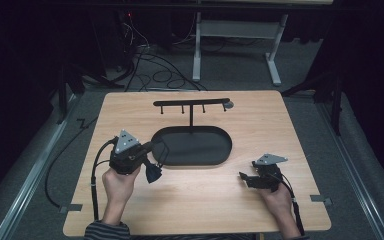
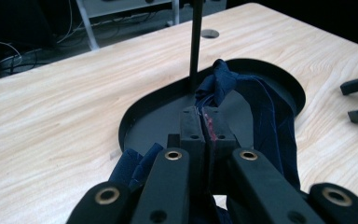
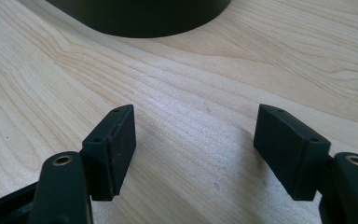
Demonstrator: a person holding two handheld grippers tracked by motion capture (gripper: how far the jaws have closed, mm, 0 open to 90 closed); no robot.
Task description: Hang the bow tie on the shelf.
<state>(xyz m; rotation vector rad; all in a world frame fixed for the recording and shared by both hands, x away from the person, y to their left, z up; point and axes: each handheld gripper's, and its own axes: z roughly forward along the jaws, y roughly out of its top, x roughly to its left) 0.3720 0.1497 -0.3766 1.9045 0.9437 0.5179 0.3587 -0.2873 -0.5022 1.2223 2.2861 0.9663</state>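
One wooden surface (image 1: 260, 200) was seen carrying a black rack (image 1: 192, 103) with hooks, standing in an oval tray (image 1: 215, 155); nothing was hung on it yet. The left hand-held gripper (image 2: 207, 122) was pressed together, pinching a dark blue cloth (image 2: 265, 116) above the tray edge. The right hand-held gripper (image 3: 195, 140) was spread, resting empty on the surface.

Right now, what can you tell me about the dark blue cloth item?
The dark blue cloth item looks like soft, thin fabric, bunched into a knot-like lump at the top with folds hanging down. The left gripper has its jaws shut on it, holding it above the near-left rim of the black oval tray. More folds droop below the gripper.
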